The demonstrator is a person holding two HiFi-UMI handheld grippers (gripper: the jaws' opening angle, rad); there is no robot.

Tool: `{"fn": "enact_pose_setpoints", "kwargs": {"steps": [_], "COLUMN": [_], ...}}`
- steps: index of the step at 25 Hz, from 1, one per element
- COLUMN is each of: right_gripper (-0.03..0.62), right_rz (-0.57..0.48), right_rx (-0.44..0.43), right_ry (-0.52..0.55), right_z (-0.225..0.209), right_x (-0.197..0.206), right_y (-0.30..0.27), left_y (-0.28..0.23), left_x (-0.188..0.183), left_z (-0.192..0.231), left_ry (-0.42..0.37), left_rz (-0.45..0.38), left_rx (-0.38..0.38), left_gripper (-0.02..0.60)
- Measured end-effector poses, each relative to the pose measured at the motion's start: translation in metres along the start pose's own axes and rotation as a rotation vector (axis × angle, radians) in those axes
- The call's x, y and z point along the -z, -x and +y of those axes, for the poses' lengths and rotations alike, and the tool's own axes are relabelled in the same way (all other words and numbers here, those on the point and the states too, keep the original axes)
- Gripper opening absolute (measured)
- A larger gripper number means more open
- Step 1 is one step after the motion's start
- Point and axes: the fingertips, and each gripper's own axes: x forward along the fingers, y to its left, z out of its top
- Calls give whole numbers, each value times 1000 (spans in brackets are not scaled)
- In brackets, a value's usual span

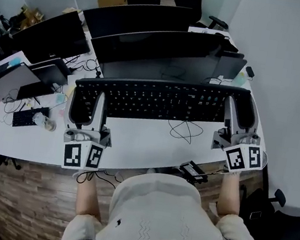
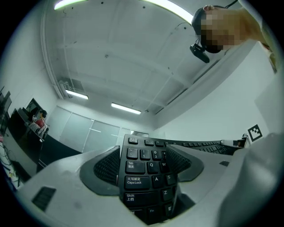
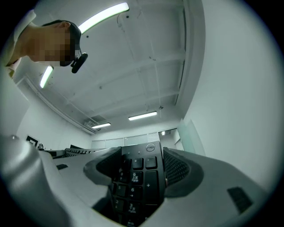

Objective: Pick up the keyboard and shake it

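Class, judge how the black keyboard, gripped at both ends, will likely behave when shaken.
Probably stiff: the keyboard spans straight between the left gripper and right gripper without sagging. Likely light, being thin. Its smooth plastic might slip, though textured pads clamp both ends.

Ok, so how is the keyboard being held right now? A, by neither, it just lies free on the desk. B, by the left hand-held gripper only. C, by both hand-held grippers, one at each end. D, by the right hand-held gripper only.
C: the left hand-held gripper is shut on the Caps Lock end of the keyboard, and the right hand-held gripper is shut on its number-pad end.
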Motion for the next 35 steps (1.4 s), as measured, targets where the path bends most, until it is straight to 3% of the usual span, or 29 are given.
{"fn": "enact_pose_setpoints", "kwargs": {"steps": [9,35], "right_gripper": [276,276], "right_rz": [208,504], "right_rx": [38,68], "right_ry": [-35,-108], "right_z": [-11,-43], "right_x": [51,157], "right_y": [-16,-14], "left_y": [-7,6], "left_x": [56,164], "left_z": [16,23], "left_ry": [70,140], "left_rz": [202,445], "left_rx": [-29,-116], "left_gripper": [304,304]}}
